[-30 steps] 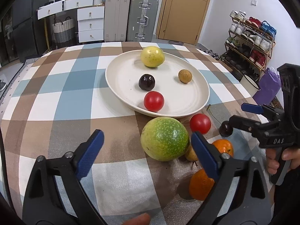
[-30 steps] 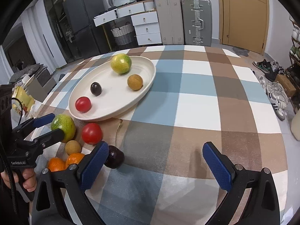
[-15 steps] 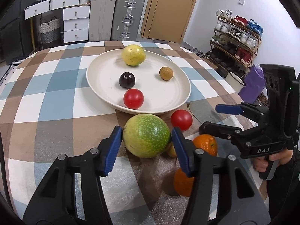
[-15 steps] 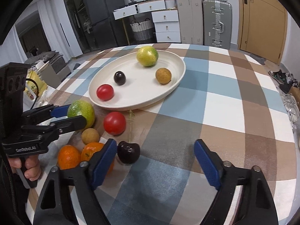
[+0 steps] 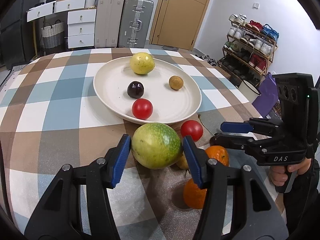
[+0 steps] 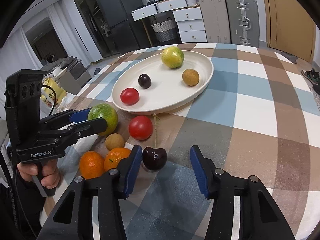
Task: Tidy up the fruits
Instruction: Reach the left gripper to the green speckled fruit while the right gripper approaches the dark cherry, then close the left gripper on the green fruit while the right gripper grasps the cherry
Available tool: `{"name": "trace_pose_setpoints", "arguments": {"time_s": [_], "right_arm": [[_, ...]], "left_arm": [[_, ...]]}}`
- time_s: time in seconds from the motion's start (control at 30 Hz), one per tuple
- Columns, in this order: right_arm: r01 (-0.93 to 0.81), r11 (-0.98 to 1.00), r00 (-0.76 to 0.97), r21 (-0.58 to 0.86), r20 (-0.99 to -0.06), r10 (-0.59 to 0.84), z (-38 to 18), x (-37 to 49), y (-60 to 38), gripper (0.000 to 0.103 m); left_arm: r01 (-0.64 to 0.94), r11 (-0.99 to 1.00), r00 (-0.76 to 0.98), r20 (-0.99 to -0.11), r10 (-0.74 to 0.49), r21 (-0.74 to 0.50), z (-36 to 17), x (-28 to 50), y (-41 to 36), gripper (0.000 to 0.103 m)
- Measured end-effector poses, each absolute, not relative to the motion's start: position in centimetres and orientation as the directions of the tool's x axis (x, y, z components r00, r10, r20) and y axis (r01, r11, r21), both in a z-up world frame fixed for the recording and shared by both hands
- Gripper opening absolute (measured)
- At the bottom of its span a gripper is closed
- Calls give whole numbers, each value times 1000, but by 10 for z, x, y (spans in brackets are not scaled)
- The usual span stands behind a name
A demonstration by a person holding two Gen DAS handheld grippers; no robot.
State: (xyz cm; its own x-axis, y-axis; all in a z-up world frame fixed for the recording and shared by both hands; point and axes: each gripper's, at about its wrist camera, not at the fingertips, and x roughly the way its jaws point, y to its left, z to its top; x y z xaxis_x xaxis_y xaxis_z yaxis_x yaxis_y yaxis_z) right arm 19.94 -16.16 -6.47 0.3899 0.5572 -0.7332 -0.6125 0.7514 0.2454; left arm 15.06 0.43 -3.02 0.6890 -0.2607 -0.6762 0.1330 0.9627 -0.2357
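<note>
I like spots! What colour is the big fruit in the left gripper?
Green with pale speckles, yellowish on one side; clearest in the left wrist view.

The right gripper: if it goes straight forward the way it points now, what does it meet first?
Probably the dark cherry, close by the left finger of the right gripper. The line's middle looks free over the tablecloth; depth is unclear.

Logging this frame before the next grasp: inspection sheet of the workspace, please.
Surface: checked tablecloth.
Job's things: white plate holds four fruits; green fruit, tomato, dark cherry, two oranges and a small brown fruit lie off it.
Clutter: nothing seen.
Grippers: left gripper pads touch the green fruit's sides; right gripper open, cherry by its left pad.
Cables: black one behind left gripper.
Surroundings: suitcases, drawers, door, shoe rack.
</note>
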Motion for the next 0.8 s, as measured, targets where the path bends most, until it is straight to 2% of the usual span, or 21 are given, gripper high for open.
{"name": "trace_pose_setpoints", "arguments": {"time_s": [0.03,0.23,0.8], "right_arm": [[-615,745,380,259,-730,568,-65,200,-162,41],[-625,710,334,326,-709,620,-66,199,-163,27],[-586,751,390,303,-707,590,-60,203,-176,24]], "left_arm": [[131,963,691,-676,-258,-234,-30,150,5,52],[130,962,693,-671,-262,-241,-30,150,7,51],[145,955,645,-707,-290,-260,-39,154,2,51]]}}
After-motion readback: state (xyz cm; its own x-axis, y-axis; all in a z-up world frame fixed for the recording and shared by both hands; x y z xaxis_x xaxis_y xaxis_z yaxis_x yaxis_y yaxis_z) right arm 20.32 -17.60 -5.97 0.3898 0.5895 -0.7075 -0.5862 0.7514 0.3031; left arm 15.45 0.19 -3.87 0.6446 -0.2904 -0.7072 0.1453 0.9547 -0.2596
